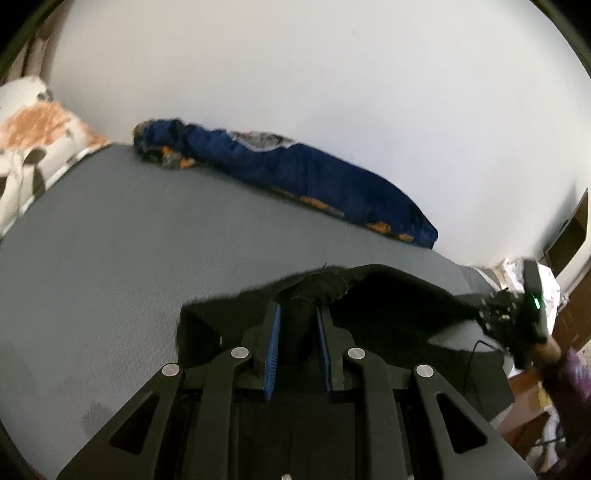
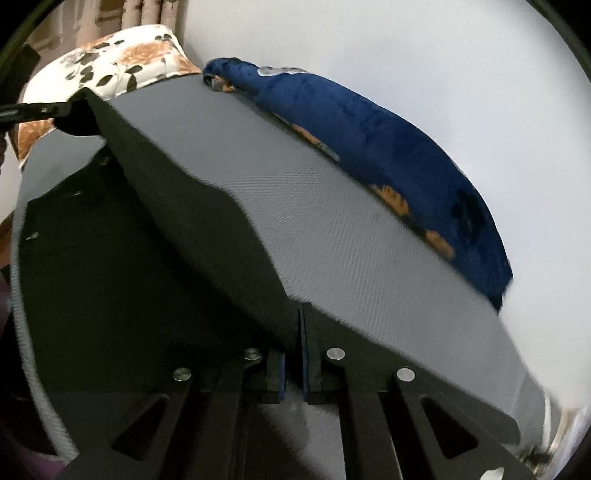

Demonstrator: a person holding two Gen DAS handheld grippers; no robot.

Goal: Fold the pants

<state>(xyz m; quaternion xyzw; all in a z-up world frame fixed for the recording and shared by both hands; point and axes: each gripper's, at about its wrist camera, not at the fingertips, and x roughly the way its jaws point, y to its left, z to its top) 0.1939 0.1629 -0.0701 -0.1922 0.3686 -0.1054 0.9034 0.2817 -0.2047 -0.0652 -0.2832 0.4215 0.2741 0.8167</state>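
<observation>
**Both grippers clamped on the black pants above the grey bed**

We find no brand, label or readable writing in either view.

In the left wrist view, our left gripper (image 1: 297,314) has its blue-lined fingers (image 1: 274,343) pressed on a bunched fold of the black pants (image 1: 388,306), which are lifted off the grey bed (image 1: 110,240) and stretch across toward our right gripper (image 1: 517,317). That gripper shows here only from the side, with a green light on its body, so this view does not tell us how its jaws stand. A thin dark cable (image 1: 476,347) hangs below it.

The right wrist view settles it: the right gripper (image 2: 293,332) has its jaws nearly together, pinching the edge of the pants (image 2: 166,221). From there the cloth runs taut over the bed (image 2: 332,221) to the left gripper (image 2: 74,110), which grips the far corner. This view also shows the rest of the pants lying dark on the bed beneath the raised edge.

Around the bed: a blue blanket (image 1: 295,170) with orange patches lies along the bed's far edge against the white wall (image 1: 332,74). A floral pillow (image 2: 122,62) sits at the head of the bed, beside the blanket's end. Curtains (image 2: 122,14) show beyond the pillow only in the right wrist view. Brown wooden furniture (image 1: 569,229) stands past the foot of the bed, seen only in the left wrist view.
</observation>
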